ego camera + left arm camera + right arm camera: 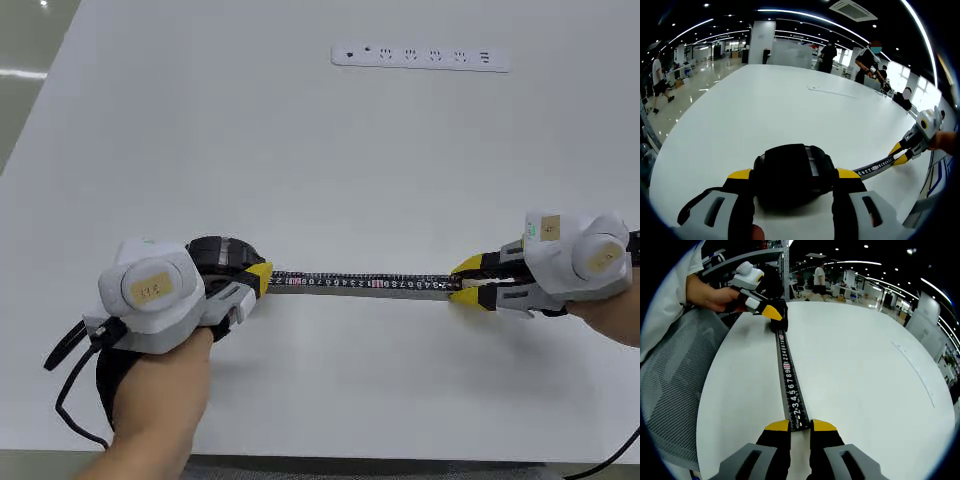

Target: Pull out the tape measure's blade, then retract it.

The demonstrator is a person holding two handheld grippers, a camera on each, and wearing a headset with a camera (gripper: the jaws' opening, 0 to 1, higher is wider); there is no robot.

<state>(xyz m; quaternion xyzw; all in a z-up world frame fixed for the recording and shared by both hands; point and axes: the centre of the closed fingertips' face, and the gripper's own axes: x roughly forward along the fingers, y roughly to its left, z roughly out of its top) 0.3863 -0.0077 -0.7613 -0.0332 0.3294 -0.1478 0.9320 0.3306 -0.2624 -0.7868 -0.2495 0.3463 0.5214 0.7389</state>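
On the white table (300, 150), the left gripper (792, 175) clamps the black tape measure (222, 255) by its case, while the right gripper (800, 426) pinches the tip of the blade (365, 282), stretched straight between them. The pull-out appears largely done; letting the blade retract into the case is yet to come. A power strip (420, 57) lies well apart.
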